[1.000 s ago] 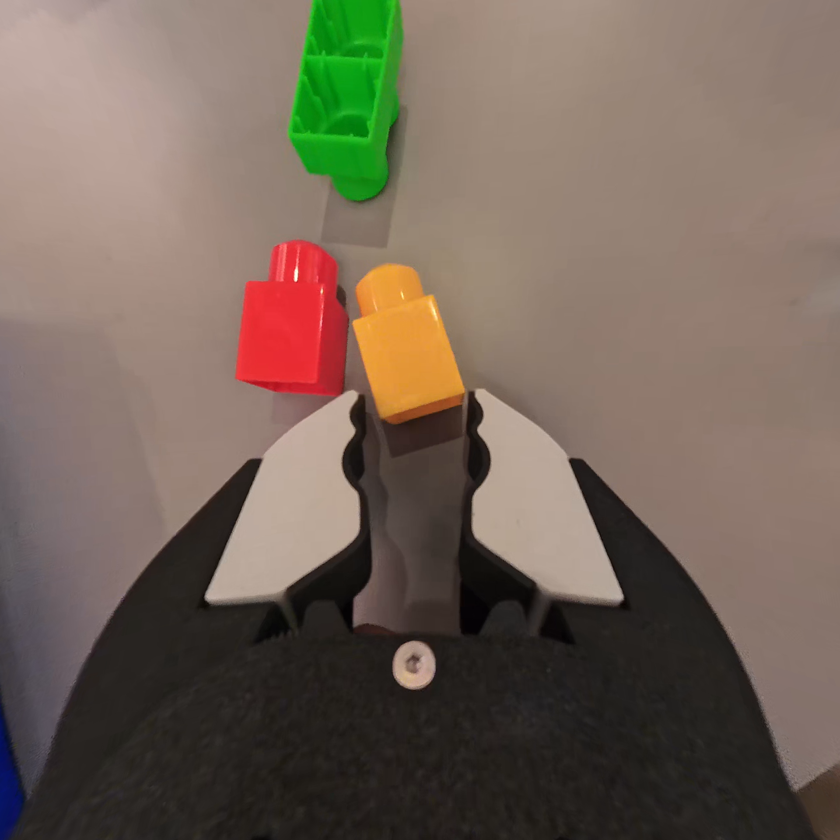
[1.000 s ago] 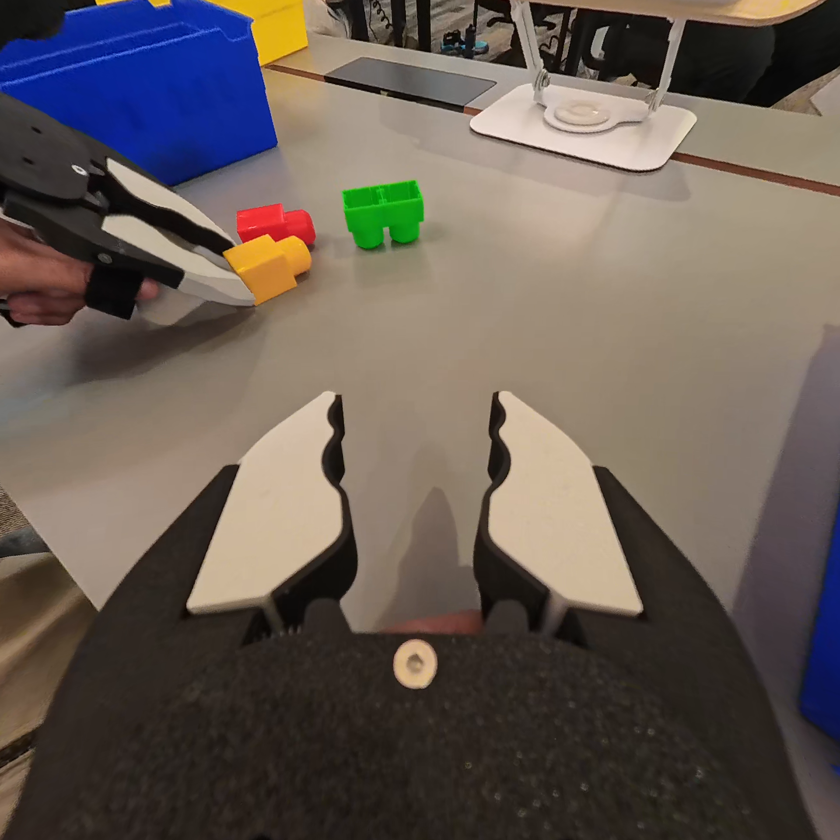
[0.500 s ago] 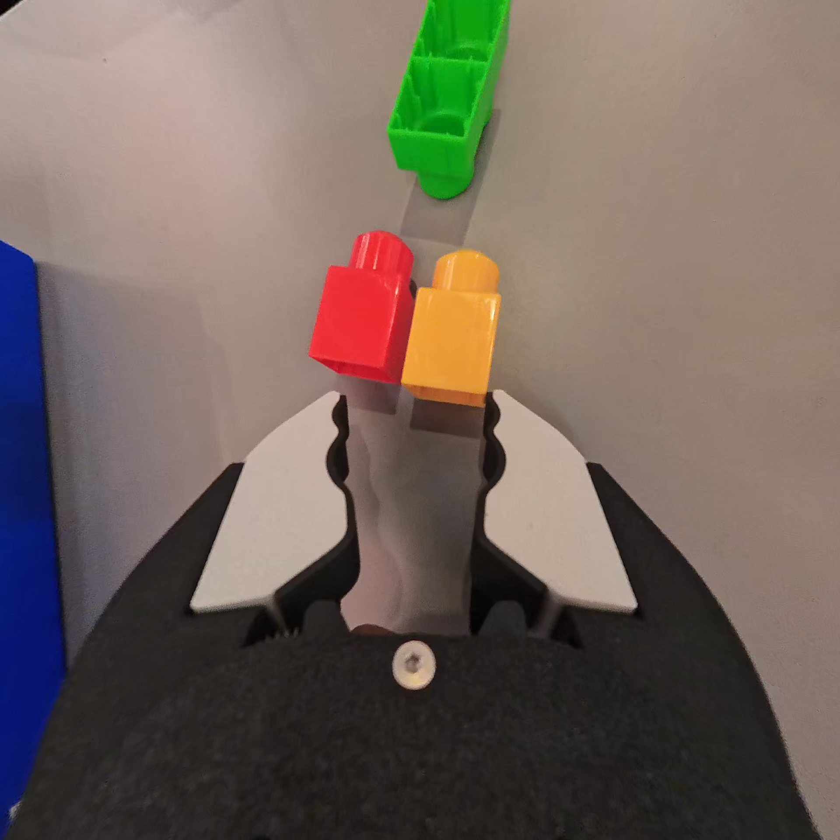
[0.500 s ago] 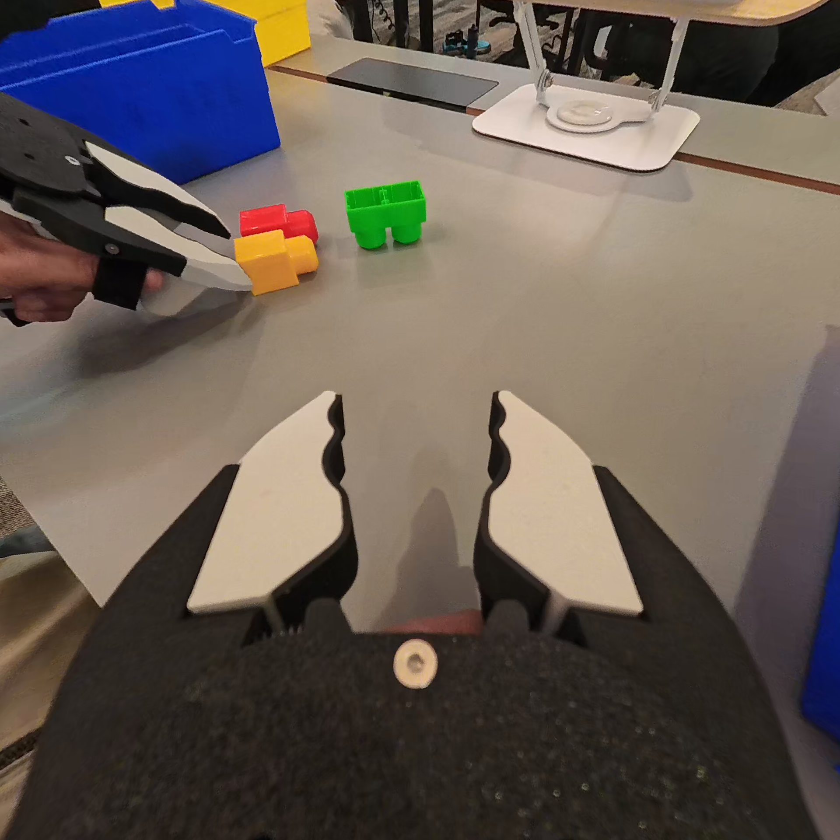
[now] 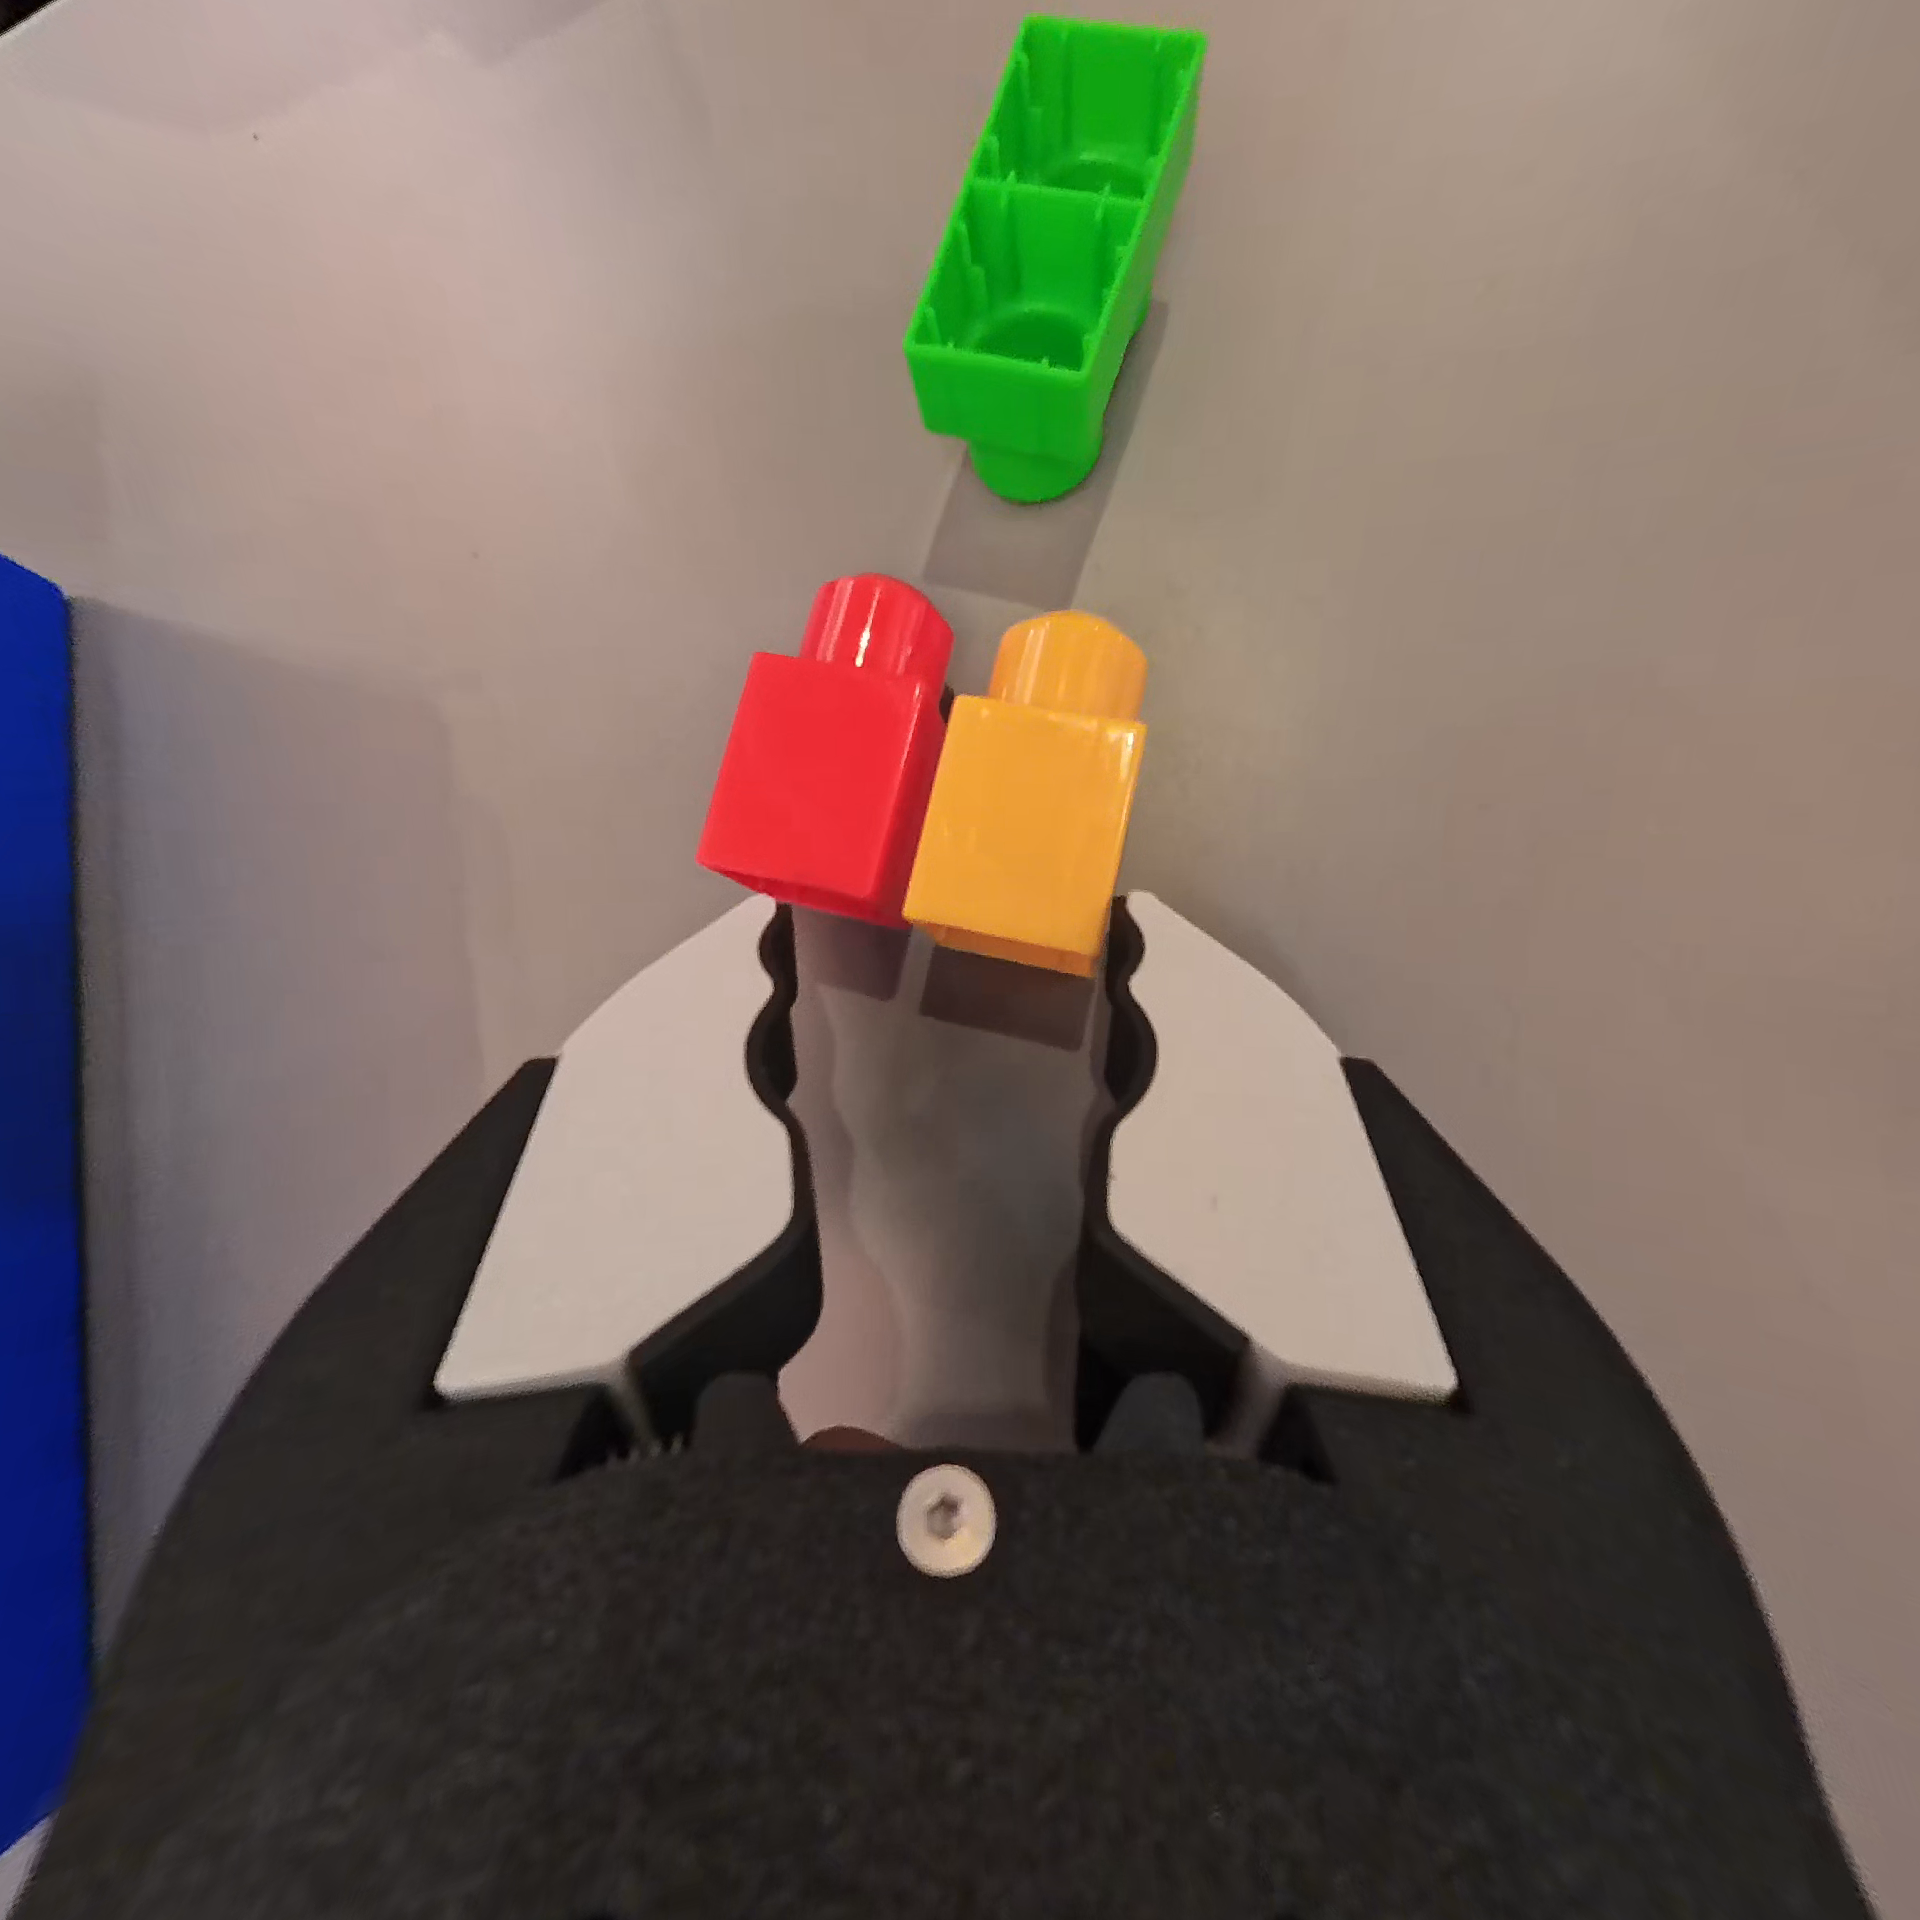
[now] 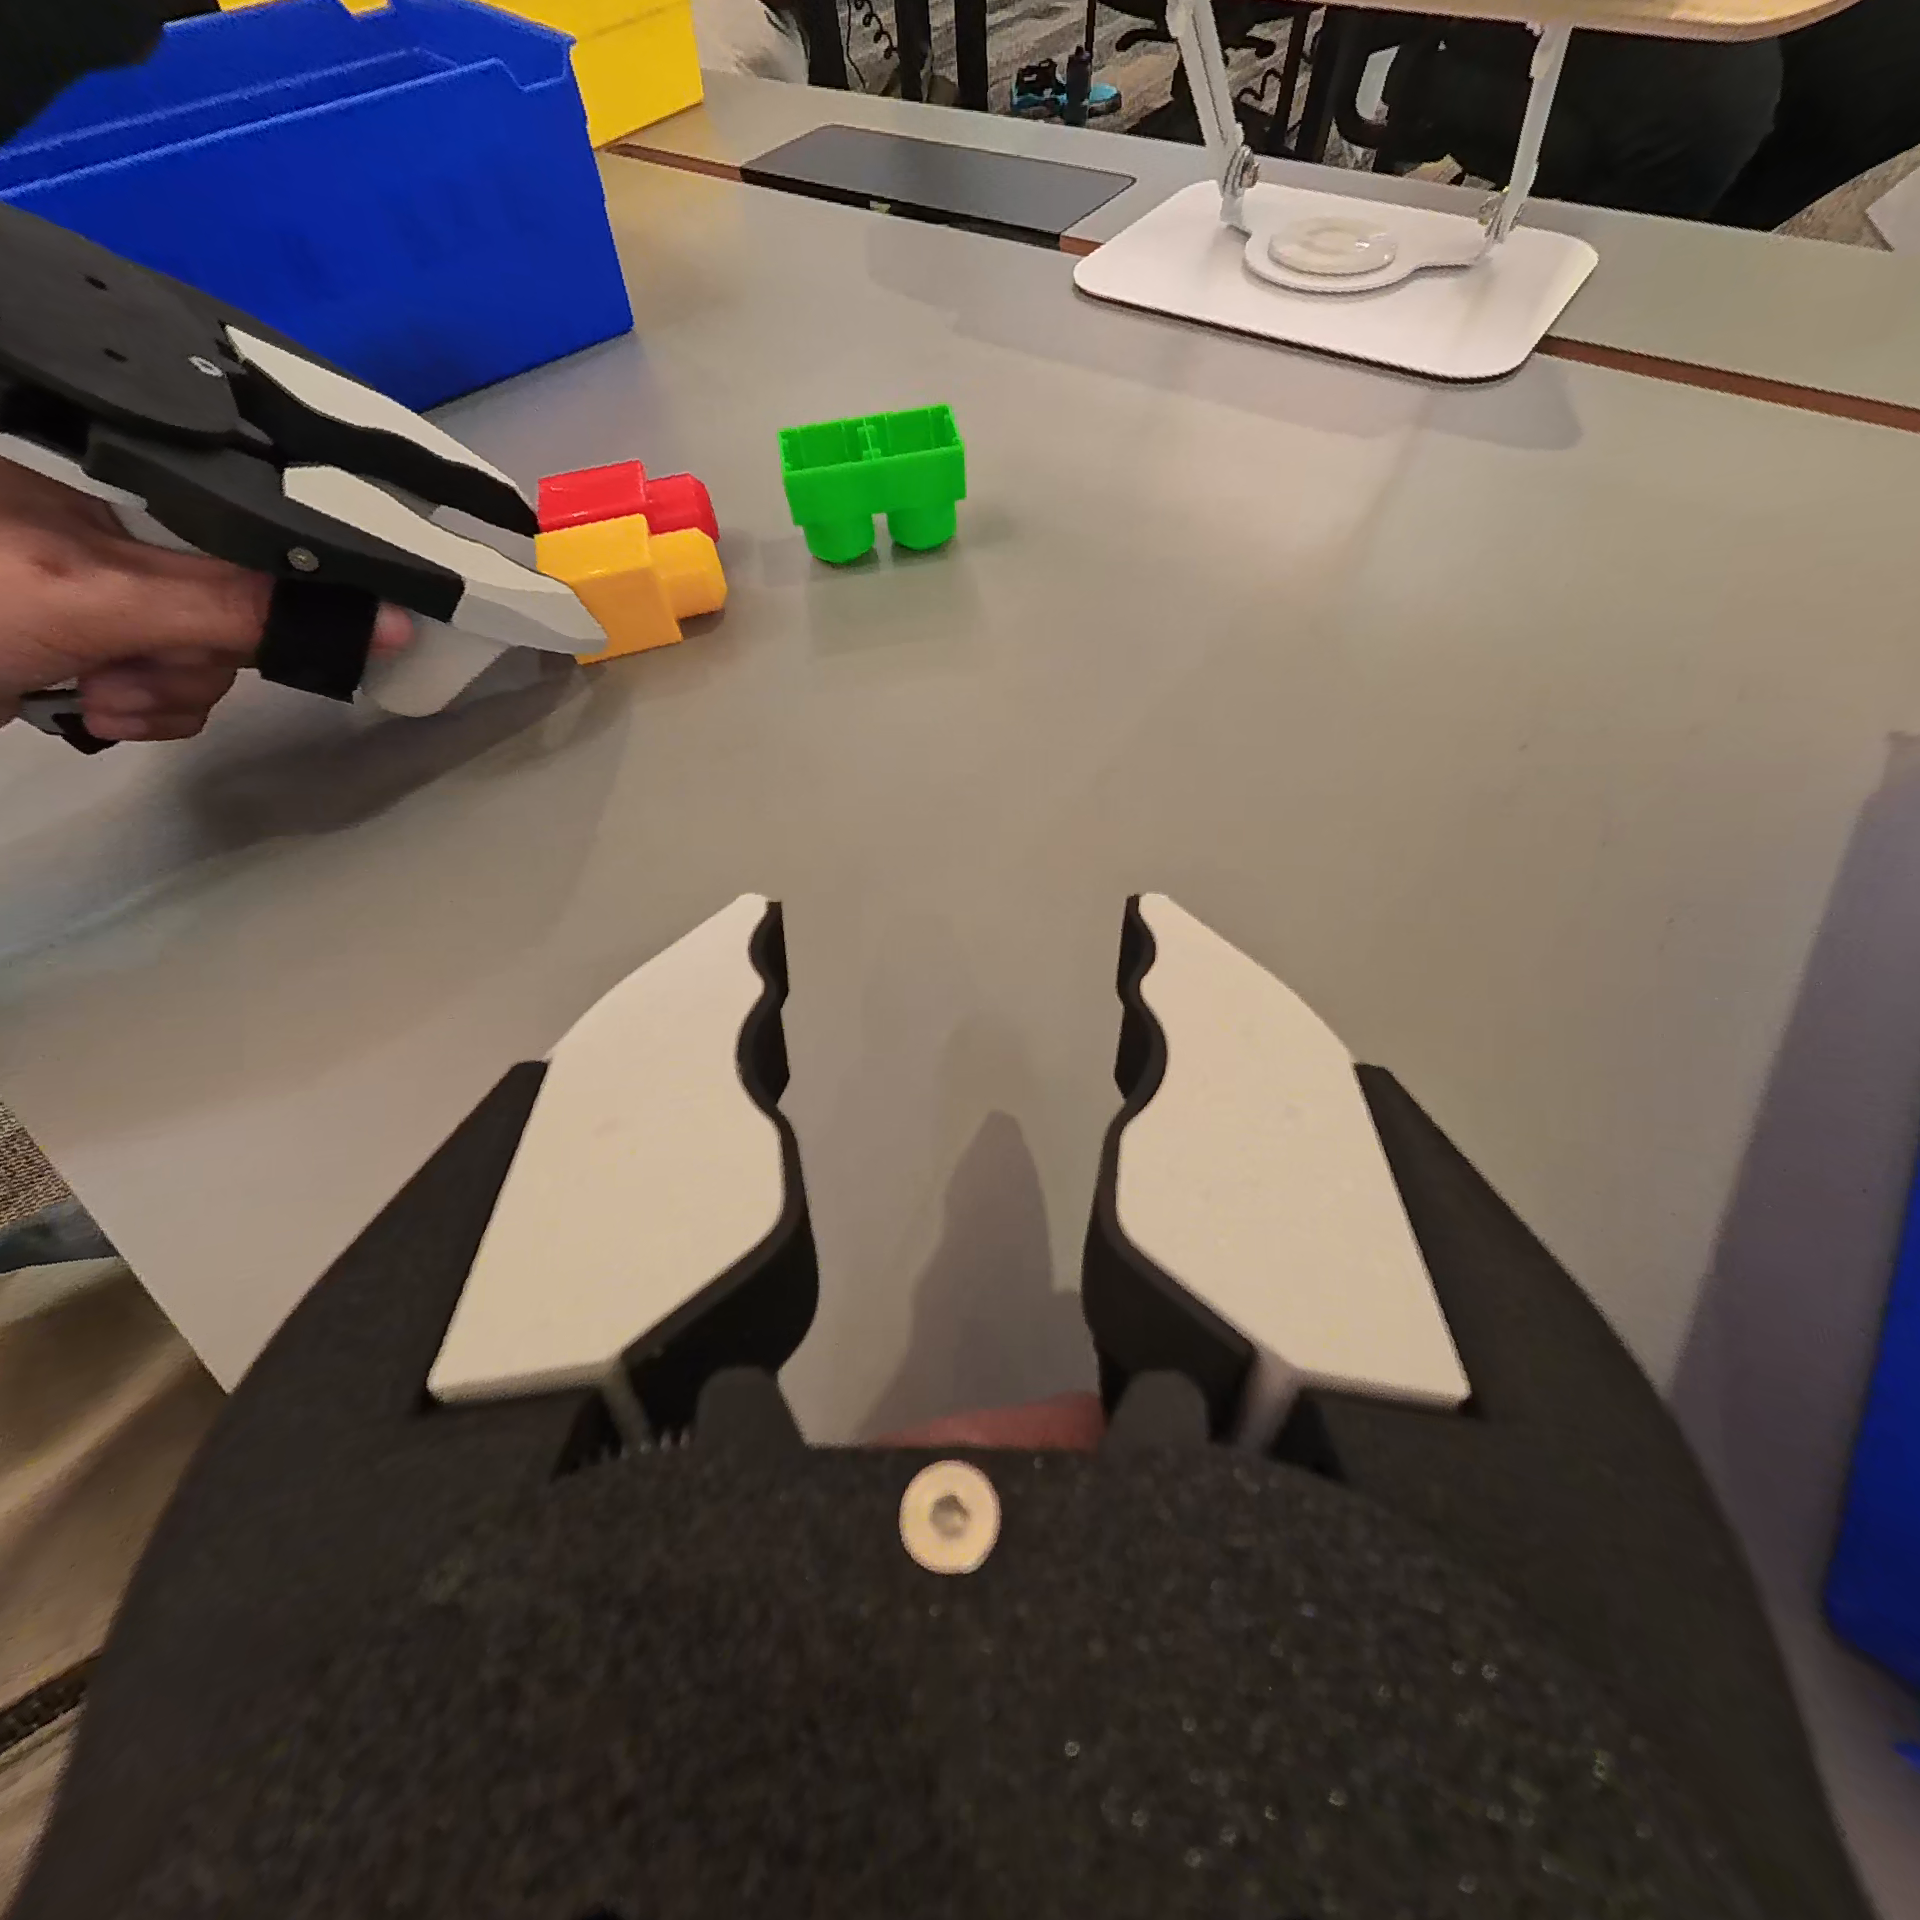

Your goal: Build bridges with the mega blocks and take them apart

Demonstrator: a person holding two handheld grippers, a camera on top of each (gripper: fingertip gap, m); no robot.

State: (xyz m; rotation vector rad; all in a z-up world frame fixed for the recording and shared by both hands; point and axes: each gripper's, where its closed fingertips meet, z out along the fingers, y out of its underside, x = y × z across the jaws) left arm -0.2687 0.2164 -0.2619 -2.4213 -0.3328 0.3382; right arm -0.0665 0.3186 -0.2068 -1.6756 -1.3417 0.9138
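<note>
Mega blocks lie apart: orange block (image 5: 1023,821) touching red block (image 5: 821,790), ready as piers; left gripper (image 5: 945,935) spread, empty, near orange; right gripper (image 6: 951,914) likewise agape; green block (image 5: 1049,239) farther off.

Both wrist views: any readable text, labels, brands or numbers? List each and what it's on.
None readable in either view.
Red block, orange block, green block: plain plastic, no visible marking.
Blue bin, yellow bin, white stand base, dark flat panel: no lettering visible.
Left gripper and right gripper: no markings, only a screw head.
</note>
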